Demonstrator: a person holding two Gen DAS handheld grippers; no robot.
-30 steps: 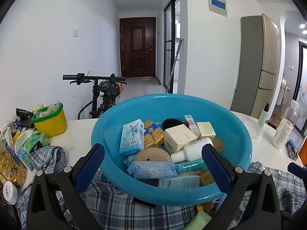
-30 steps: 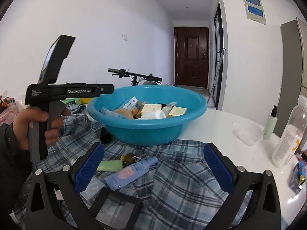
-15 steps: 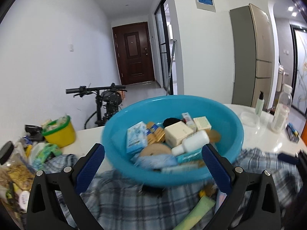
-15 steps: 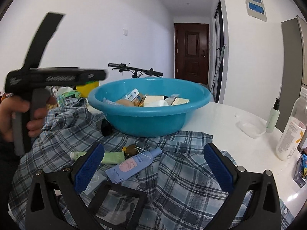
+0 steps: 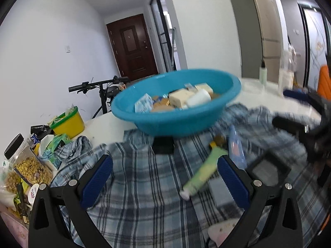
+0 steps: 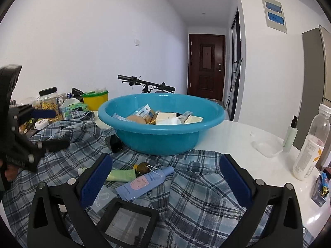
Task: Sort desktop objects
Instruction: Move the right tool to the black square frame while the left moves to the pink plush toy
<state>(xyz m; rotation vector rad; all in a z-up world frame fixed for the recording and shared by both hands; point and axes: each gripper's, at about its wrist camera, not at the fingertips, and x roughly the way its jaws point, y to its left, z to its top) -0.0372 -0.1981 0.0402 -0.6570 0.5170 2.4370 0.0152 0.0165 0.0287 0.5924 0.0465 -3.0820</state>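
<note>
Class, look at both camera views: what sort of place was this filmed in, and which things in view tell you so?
Most likely a lived-in flat, at a table near the entrance hall. A bicycle stands in the corridor leading to a brown front door, and a tall fridge stands beyond the table.

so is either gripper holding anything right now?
Nothing held. Left gripper and right gripper both open and empty above the plaid shirt.

One word is legible: "RAISON" on a small light-blue box [image 6: 142,111] lying in the blue basin [image 6: 165,138]. Print on the other packages is too small or blurred to read.
</note>
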